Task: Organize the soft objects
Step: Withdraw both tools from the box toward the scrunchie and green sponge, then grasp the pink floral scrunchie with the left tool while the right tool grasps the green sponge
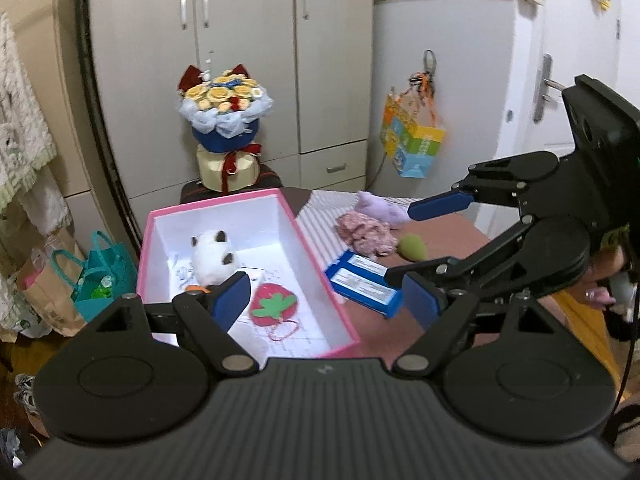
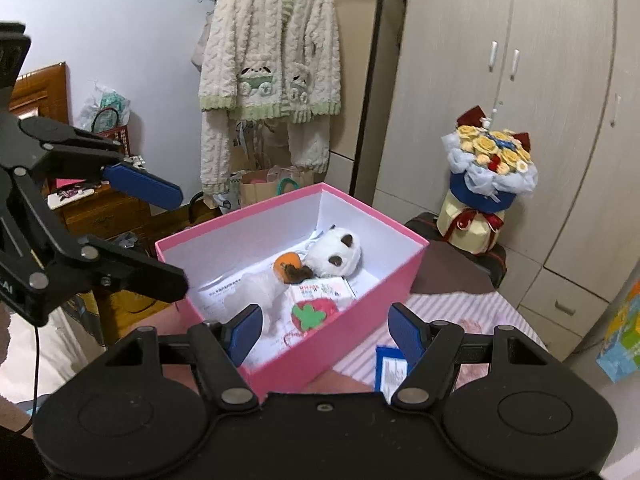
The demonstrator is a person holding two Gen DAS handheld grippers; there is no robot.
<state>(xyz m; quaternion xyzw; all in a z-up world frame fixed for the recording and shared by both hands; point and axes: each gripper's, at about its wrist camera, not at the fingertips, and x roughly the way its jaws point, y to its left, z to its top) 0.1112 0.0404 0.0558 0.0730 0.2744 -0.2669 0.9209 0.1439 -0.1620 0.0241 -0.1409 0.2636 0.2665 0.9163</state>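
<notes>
Left gripper (image 1: 326, 300) jaws wide, nothing between, right gripper (image 2: 324, 330) likewise wide and empty, pink box (image 2: 352, 292) ahead held white plush (image 2: 332, 256) and strawberry pouch (image 2: 314, 312), blue card (image 2: 390, 372) partly hidden behind right finger, pink cloth (image 1: 366, 234), purple plush (image 1: 380, 210), green piece (image 1: 412, 247) on bed beside box.

Each camera rides just behind its own claw, looking forward and somewhat downward along the blue-padded fingers. The left wrist view faces the pale wardrobe doors (image 1: 248, 60); the right wrist view faces a fleecy cream jacket (image 2: 272, 76) hanging by the wall. Both are near and share the open pink cardboard box (image 1: 320, 256) (image 2: 360, 300) and the yellow flower bouquet (image 1: 226, 108) (image 2: 492, 168).
</notes>
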